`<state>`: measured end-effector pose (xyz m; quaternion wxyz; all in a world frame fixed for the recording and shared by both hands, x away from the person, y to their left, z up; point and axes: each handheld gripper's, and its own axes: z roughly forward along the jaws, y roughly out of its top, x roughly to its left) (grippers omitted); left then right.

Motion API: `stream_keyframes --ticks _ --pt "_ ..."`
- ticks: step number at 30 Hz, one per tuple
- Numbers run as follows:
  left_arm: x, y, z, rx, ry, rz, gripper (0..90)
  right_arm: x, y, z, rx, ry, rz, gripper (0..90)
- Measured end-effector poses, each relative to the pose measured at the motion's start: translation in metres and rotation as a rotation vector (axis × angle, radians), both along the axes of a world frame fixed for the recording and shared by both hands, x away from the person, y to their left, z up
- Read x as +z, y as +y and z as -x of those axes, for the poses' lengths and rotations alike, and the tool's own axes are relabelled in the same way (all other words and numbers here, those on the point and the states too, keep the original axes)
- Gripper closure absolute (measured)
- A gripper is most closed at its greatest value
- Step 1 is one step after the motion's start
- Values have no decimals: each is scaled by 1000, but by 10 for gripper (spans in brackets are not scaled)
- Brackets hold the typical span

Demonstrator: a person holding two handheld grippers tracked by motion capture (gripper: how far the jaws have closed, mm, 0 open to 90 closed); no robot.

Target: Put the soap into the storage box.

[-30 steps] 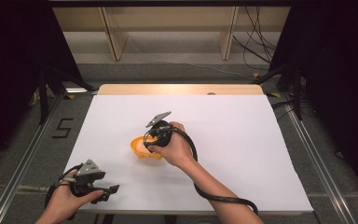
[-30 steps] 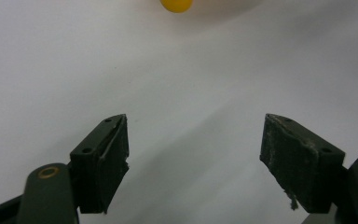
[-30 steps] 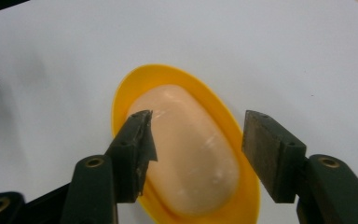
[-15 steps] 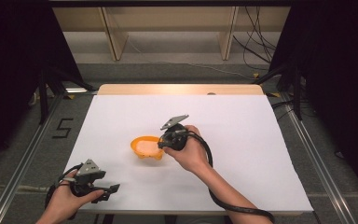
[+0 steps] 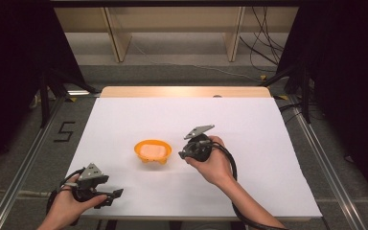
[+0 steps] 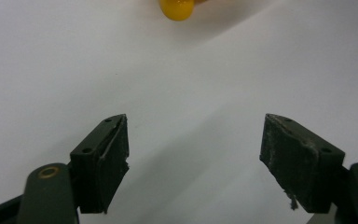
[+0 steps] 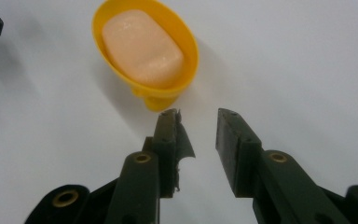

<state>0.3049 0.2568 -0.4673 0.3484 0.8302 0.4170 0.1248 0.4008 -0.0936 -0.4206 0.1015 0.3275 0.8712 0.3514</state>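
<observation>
High view, looking down on a white counter [image 5: 268, 143]: near its centre, an orange-yellow soap dish [image 5: 153, 151] holding a pale peach bar of soap [image 5: 153, 151]. At 3 o'clock from the dish, just beside it, the right gripper [image 5: 183, 154] gripped in the right hand [image 5: 213, 163], pointing toward 9 o'clock at the dish, grey three-cornered plate on top, black cable looping back along the forearm. At 7 o'clock from the dish, well apart near the front edge of the counter, the left gripper [image 5: 117, 194] in the left hand [image 5: 69, 203], pointing toward 3 o'clock.

Right gripper view: two black fingers [image 7: 168, 149] rising from the bottom, parted by a narrow gap, pinching nothing. Tips just short of the dish [image 7: 145, 51], which sits at 11 o'clock from them; whether the nearer tip touches the dish's foot cannot be told. Soap [image 7: 142, 47] lying flat inside the bowl of the dish. Torn padding hanging off the inner face of the finger on the left.

Left gripper view: black fingers [image 6: 105, 163] spread wide, bare white counter [image 6: 191, 93] between them, nothing held and nothing touched. Frayed padding on both inner faces. At 12 o'clock, at the top edge, a small rounded yellow part of the dish [image 6: 177, 8], well apart from the tips.
</observation>
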Motion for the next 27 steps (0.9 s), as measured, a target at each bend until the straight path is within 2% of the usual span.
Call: stream_keyframes --ticks 2,3,4,5,7,8,10,12,14,15,16,17,18,20,21,22,23,24,26,27 --pt "0 0 0 -3 1 0 233 -3 -7 3 -9 7 -1 698" --pt "0 0 0 -2 1 1 233 -6 -11 5 -19 -5 -10 697" --pt "0 0 0 -2 1 1 233 -6 -15 7 -27 14 3 695" --pt "0 1 -1 -20 -16 -13 233 -7 -17 8 -27 13 0 694" --pt "0 -1 0 1 -2 3 233 -10 -25 12 -43 17 1 688" --pt "-1 -1 0 1 -2 3 233 -13 -26 13 -51 1 -9 684" --pt "0 1 -2 -26 -21 -20 234 -14 -32 16 -56 20 4 679" --pt "0 0 -1 -9 -11 -2 234 -15 -35 18 -63 24 -2 674" --pt "1 1 -1 -23 2 -19 235 -19 -39 21 -68 26 -6 668" --pt "1 2 -2 -34 -8 -27 235 -22 -41 21 -65 11 -8 664" --pt "1 3 -2 -34 -6 -28 235 -22 -43 23 -73 22 0 664" --pt "1 2 -2 -31 -8 -21 235 -25 -43 25 -90 24 -20 663" --pt "0 2 -2 -18 -23 -10 235 -26 -46 24 -73 18 0 661" --pt "0 1 -2 -16 -23 -7 236 -28 -50 26 -86 14 -8 658" --pt "1 2 -2 -28 -11 -13 236 -28 -52 27 -99 28 -18 656" --pt "1 2 -2 -27 -12 -10 236 -29 -53 28 -108 26 -26 653" --pt "0 2 -2 -27 -12 -9 237 -31 -55 27 -103 -5 -27 650" --pt "0 2 -2 -28 -12 -11 237 -28 -56 28 -110 21 -24 645" --pt "0 2 -3 -24 -20 -7 238 -28 -58 28 -121 13 -32 642" --pt "0 2 -3 -24 -22 -10 239 -30 -58 27 -115 -11 -37 637"
